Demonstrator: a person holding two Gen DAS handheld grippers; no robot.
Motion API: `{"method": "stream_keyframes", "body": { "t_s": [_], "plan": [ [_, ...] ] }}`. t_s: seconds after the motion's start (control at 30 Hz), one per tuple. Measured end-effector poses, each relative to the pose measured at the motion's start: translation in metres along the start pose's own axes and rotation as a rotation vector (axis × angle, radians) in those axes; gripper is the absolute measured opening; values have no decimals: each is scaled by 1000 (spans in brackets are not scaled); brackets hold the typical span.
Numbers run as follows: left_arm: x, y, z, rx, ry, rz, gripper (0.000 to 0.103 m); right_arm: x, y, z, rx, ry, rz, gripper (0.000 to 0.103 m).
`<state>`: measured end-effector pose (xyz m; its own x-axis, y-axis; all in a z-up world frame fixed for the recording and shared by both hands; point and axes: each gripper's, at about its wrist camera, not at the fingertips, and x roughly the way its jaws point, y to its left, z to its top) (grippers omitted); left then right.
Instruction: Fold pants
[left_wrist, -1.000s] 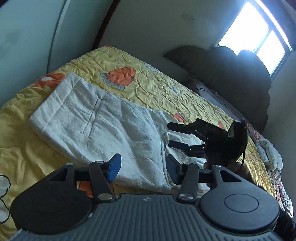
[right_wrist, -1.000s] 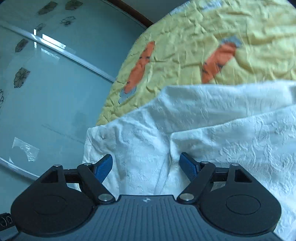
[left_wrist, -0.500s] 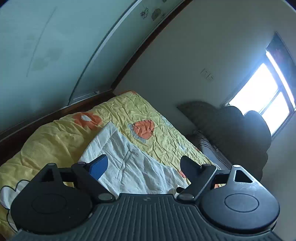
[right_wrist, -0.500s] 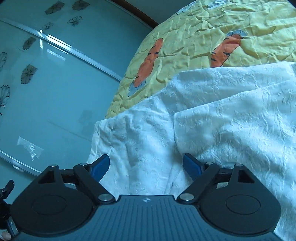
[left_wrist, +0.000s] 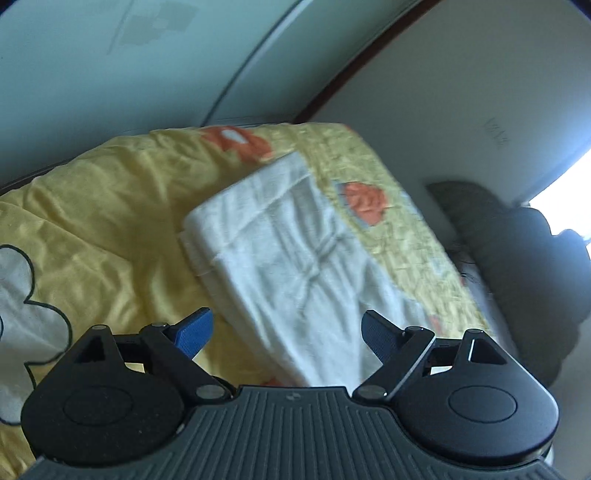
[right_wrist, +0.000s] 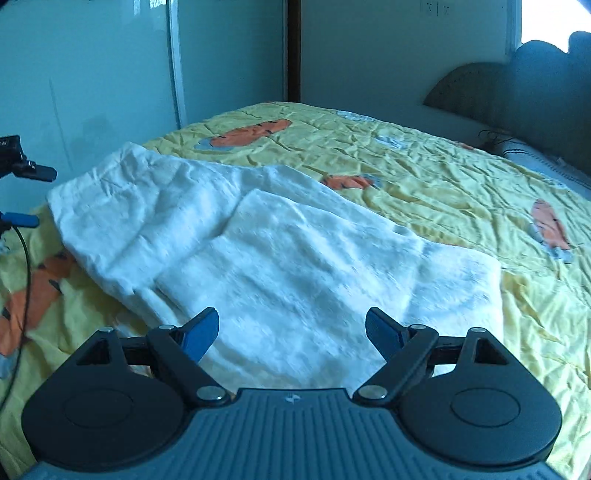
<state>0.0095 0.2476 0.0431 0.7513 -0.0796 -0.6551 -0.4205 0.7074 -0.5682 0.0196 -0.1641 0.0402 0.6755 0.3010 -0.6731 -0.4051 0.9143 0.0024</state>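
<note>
White textured pants (left_wrist: 288, 251) lie folded over on themselves on the yellow quilt (left_wrist: 110, 206). My left gripper (left_wrist: 286, 326) hovers above their near edge; its jaws stand wide and are closing slightly, and no cloth is pinched between the blue pads. In the right wrist view the pants (right_wrist: 277, 258) spread ahead with one layer lapped over the other. My right gripper (right_wrist: 291, 326) is open just above their near edge and holds nothing. The left gripper (right_wrist: 29, 195) shows at the far left edge of this view, beside the pants' end.
The quilt (right_wrist: 443, 177) with orange carrot prints covers a wide bed. A dark padded headboard (right_wrist: 517, 85) stands at the back right. Glass wardrobe doors (right_wrist: 92, 74) run along the bed's left side. A black cable (right_wrist: 22, 280) hangs at the left.
Both grippers have drawn back from the pants and rolled. The left jaws spread wider than a second ago. The right view has swung from the wardrobe side to level across the bed.
</note>
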Motion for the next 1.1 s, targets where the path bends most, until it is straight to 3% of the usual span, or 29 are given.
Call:
{"method": "stream_keyframes", "body": {
  "t_s": [0.03,0.07,0.1,0.2,0.37,0.47,0.63,0.73,0.77,0.8,0.83,0.93,1.1],
  "plan": [
    [8,2,2,-11,20,36,80,2,-4,-3,8,14,-11,87],
    [14,5,4,-29,41,44,70,5,-8,-6,27,24,-4,87],
    [23,9,7,-47,67,35,49,7,-11,-8,48,32,11,87],
    [36,17,11,-56,83,66,18,15,-15,-14,69,72,39,94],
    [16,7,10,33,28,79,8,15,-6,-25,-31,98,29,100],
    [3,-3,8,111,-3,77,8,14,-8,-29,-28,83,46,102],
    [20,14,7,59,51,94,9,13,-4,-24,-37,94,25,103],
    [7,16,14,42,37,70,39,-7,6,-13,-19,18,71,103],
    [2,21,18,27,15,66,55,-13,16,-8,-28,-19,104,103],
    [-3,26,23,8,-9,54,69,-17,29,-2,-57,-50,135,103],
    [-5,30,28,-15,-24,52,72,-17,45,4,-102,-75,157,103],
    [-1,42,44,-106,-27,45,73,-1,105,21,-276,-121,194,103],
    [19,54,55,-183,31,10,73,52,206,37,-606,-169,171,102]
  ]
}}
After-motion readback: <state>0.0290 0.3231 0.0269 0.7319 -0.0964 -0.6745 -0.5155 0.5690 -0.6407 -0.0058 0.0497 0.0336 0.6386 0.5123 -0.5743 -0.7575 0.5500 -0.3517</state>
